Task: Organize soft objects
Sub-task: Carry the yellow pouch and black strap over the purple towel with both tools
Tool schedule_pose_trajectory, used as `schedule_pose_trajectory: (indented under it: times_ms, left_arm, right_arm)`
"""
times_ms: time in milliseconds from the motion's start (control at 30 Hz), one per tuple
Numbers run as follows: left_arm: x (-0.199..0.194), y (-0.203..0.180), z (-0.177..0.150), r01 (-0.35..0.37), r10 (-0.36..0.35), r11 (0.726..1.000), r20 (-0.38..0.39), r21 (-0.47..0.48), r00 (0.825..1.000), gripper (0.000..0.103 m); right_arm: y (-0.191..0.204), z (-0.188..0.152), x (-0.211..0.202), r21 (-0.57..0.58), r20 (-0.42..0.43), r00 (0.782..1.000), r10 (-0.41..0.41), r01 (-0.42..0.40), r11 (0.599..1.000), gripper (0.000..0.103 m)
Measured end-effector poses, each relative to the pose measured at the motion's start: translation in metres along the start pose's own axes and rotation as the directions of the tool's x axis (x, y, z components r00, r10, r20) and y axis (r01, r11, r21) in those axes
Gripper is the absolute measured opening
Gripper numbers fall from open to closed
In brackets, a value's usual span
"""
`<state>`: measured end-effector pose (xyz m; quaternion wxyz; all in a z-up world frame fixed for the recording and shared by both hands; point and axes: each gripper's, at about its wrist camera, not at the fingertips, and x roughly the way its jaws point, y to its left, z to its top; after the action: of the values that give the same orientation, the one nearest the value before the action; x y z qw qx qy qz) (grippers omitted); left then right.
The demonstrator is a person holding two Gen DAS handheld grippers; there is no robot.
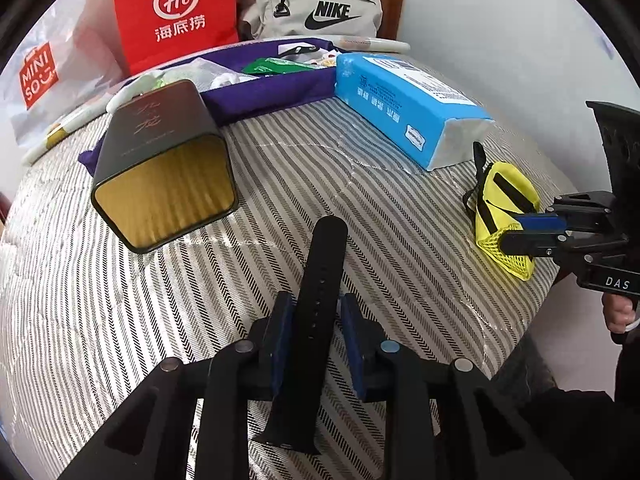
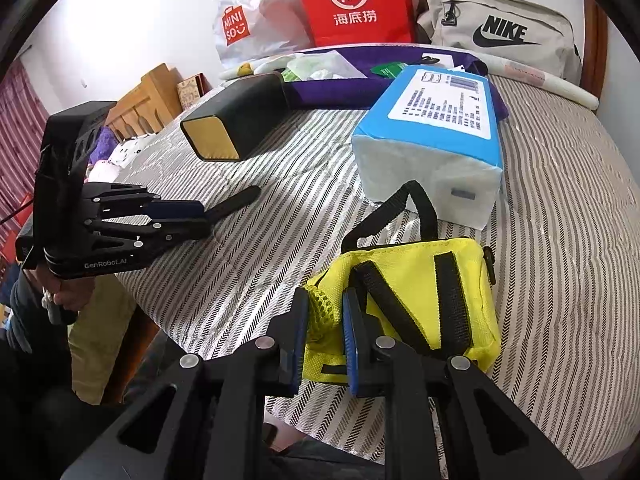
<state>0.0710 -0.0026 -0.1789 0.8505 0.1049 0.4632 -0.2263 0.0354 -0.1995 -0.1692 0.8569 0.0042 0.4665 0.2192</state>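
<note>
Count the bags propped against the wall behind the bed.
3: a white Miniso plastic bag on the left, a red Hi paper bag in the middle, a grey Nike bag on the right. More may sit hidden behind them.

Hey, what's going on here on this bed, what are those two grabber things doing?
A person is tidying soft items on a striped bed cover with a handheld gripper in each hand. The left gripper is closed on a black watch strap. The right gripper is clamped on the mesh corner of a small yellow pouch. A black tin, a blue tissue pack and bags lie farther back.
</note>
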Motion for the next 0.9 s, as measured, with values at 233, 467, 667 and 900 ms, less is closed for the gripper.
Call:
schedule_pose_trajectory:
  times_ms: [233, 467, 667, 900]
  left_arm:
    - [-0.003, 0.000, -0.003, -0.028, 0.028, 1.000, 0.019, -0.001, 0.999, 0.020]
    - [-0.022, 0.018, -0.010, -0.026, 0.032, 0.994, 0.057, -0.102, 0.998, 0.020]
    - [-0.043, 0.027, -0.006, -0.046, 0.059, 0.989, 0.093, -0.142, 0.994, 0.020]
    - [-0.064, 0.030, 0.004, -0.044, 0.066, 0.986, 0.131, -0.163, 0.989, 0.020]
  right_arm:
    - [-0.001, -0.001, 0.003, -0.005, 0.010, 1.000, 0.001, -0.001, 1.000, 0.016]
    - [0.007, 0.000, -0.014, -0.024, 0.047, 0.999, 0.009, -0.007, 1.000, 0.015]
    - [0.013, 0.007, -0.032, -0.028, 0.091, 0.996, 0.019, -0.017, 0.999, 0.015]
    - [0.016, 0.018, -0.048, -0.035, 0.122, 0.992, 0.021, -0.017, 0.999, 0.015]
